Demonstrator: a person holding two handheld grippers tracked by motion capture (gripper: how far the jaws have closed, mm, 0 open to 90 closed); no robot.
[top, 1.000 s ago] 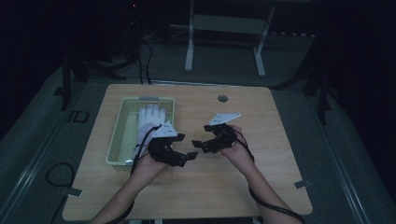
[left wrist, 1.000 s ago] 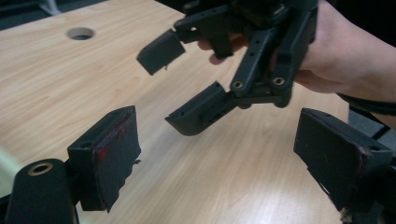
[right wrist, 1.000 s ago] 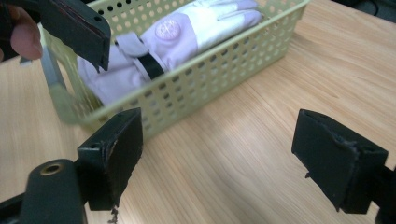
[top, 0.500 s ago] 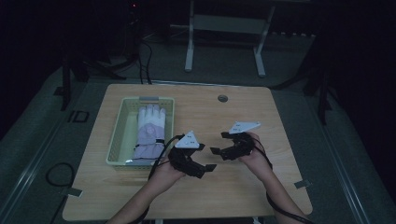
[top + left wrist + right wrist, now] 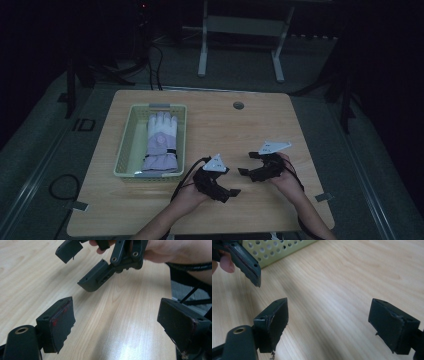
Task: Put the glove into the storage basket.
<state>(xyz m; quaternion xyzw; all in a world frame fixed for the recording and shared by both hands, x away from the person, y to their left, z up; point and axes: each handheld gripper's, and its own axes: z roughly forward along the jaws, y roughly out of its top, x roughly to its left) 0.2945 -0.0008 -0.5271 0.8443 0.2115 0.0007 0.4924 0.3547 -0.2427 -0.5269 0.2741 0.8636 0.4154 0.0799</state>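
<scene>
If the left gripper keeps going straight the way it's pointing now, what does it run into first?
Most likely the right gripper: it hangs straight ahead of the left gripper, whose open fingers hold nothing. Depth is hard to judge; angled slightly down, it might meet the table first.

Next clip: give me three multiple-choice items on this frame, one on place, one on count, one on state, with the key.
1. Where does the glove lie?
A. in the basket
B. on the bare table
C. in a gripper

2. How many gloves are visible?
A. three
B. two
C. one

3. How do the left gripper's jaws stand?
A. shut on the glove
B. open, empty
C. shut on the basket rim

Key: A, the basket walls surround it; C, a single pale glove shows; B, bare table shows between the jaws.
</scene>
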